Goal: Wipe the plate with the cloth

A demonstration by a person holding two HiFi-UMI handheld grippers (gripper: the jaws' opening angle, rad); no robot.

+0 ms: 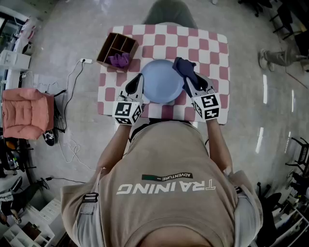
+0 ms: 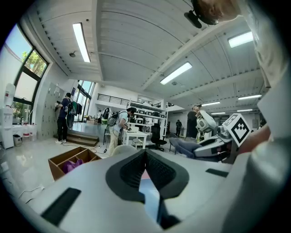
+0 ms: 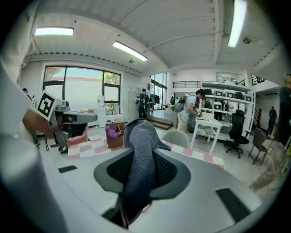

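Note:
A round light-blue plate (image 1: 161, 82) sits mid-table on the pink-and-white checked tablecloth (image 1: 212, 53). My left gripper (image 1: 140, 83) is at the plate's left rim, its jaws closed with the blue plate (image 2: 148, 193) wedged between the pads. My right gripper (image 1: 190, 83) hovers over the plate's right edge, shut on a dark blue-grey cloth (image 1: 185, 70). In the right gripper view the cloth (image 3: 141, 154) runs up between the pads and folds over ahead of them. The left gripper view shows the right gripper's marker cube (image 2: 238, 129) across the plate.
A wooden divided box (image 1: 117, 49) holding a purple rag (image 1: 119, 60) stands at the table's far left corner. A grey chair (image 1: 171, 12) is at the far side. On the floor to the left are a pink cushioned seat (image 1: 24, 111) and cables (image 1: 72, 82).

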